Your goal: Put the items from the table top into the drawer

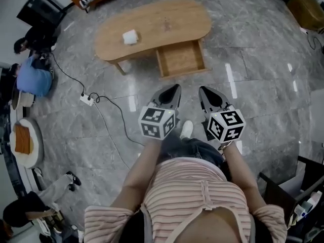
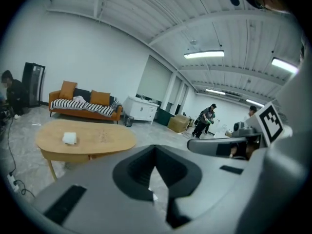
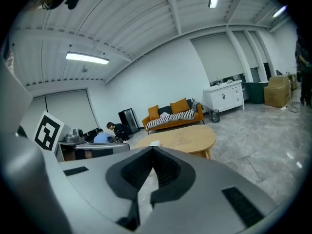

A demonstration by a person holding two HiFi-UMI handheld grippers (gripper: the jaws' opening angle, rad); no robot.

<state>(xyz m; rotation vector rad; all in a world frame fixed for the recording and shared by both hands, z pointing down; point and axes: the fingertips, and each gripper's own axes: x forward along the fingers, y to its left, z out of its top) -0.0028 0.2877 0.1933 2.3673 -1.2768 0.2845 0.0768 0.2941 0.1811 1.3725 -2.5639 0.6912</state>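
The left gripper (image 1: 174,90) and the right gripper (image 1: 204,91) each have their fingers pressed tip to tip with nothing between them (each gripper's own view shows this plainly). The white item (image 1: 130,36) lies on the table (image 1: 172,14), well ahead of the fingers and off to the left of the left pair. The drawer (image 1: 180,59) stands open straight ahead of both sets of fingertips, nearer to them than the item and apart from both.
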